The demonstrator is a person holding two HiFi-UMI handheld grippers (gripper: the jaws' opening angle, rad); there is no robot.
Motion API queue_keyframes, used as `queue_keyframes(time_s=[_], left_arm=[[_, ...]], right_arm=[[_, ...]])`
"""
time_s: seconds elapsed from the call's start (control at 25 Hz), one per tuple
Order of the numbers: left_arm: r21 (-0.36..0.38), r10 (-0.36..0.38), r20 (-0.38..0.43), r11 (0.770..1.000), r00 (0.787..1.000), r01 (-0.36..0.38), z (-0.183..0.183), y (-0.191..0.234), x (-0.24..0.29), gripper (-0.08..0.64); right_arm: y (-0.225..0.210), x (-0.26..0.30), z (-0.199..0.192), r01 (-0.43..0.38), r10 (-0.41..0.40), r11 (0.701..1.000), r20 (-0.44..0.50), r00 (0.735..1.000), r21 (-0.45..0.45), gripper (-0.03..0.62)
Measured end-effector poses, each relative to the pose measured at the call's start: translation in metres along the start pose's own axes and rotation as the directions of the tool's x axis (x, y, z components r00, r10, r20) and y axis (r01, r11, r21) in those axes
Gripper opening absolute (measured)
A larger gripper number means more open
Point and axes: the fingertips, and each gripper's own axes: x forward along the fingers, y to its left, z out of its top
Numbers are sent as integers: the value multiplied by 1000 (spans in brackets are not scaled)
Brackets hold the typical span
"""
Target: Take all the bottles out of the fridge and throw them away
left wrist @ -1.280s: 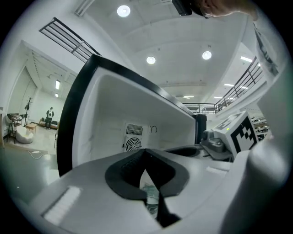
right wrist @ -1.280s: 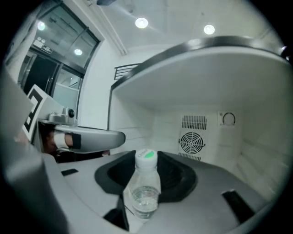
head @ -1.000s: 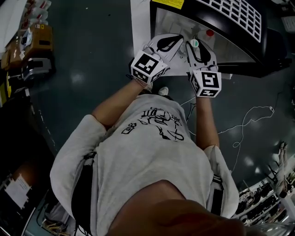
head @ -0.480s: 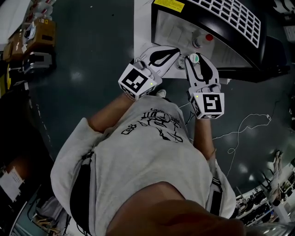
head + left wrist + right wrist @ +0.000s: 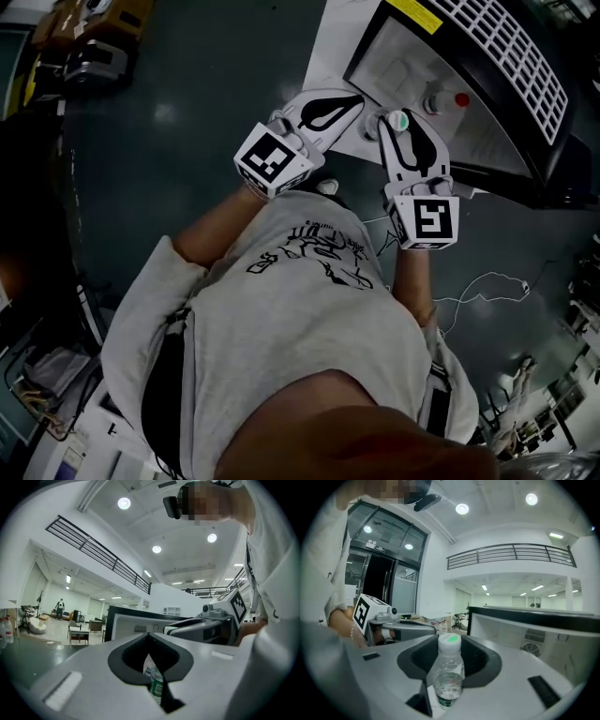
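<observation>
R gripper (image 5: pixel 401 122) jaws tight on clear bottle (image 5: pixel 449 672) w/ white-green cap; L gripper (image 5: pixel 349 101) jaws together, both near fridge (image 5: pixel 511 42).

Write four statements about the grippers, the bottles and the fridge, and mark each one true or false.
1. The right gripper holds a clear plastic bottle with a white-and-green cap in its jaws. True.
2. The left gripper has nothing between its jaws. False: the left gripper has a clear plastic bottle with a green label between them.
3. The black fridge holds no bottles. False: a red-capped bottle and a white-capped bottle stand inside the fridge.
4. The person wears a light grey T-shirt with black print. True.
</observation>
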Motion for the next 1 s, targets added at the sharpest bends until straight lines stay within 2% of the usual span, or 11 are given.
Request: queue_keyframes(time_s=[0.4, 0.52, 0.6, 0.8, 1.0], left_arm=[[-1, 111, -1, 994, 994, -111, 10, 74, -91, 9], [11, 125, 7, 992, 992, -125, 16, 100, -116, 9], [9, 130, 13, 991, 991, -130, 21, 119, -133, 9], [-8, 125, 22, 992, 992, -125, 27, 161, -172, 9], [-18, 106, 16, 994, 994, -106, 21, 188, -192, 9]], right_arm=[[91, 74, 33, -167, 167, 985, -8, 986, -39, 152], [115, 103, 43, -184, 184, 983, -15, 983, -26, 152], [132, 121, 50, -205, 206, 978, 5, 979, -36, 152], [170, 164, 64, -219, 219, 974, -12, 976, -63, 152], [190, 195, 65, -199, 199, 979, -18, 980, -51, 152]])
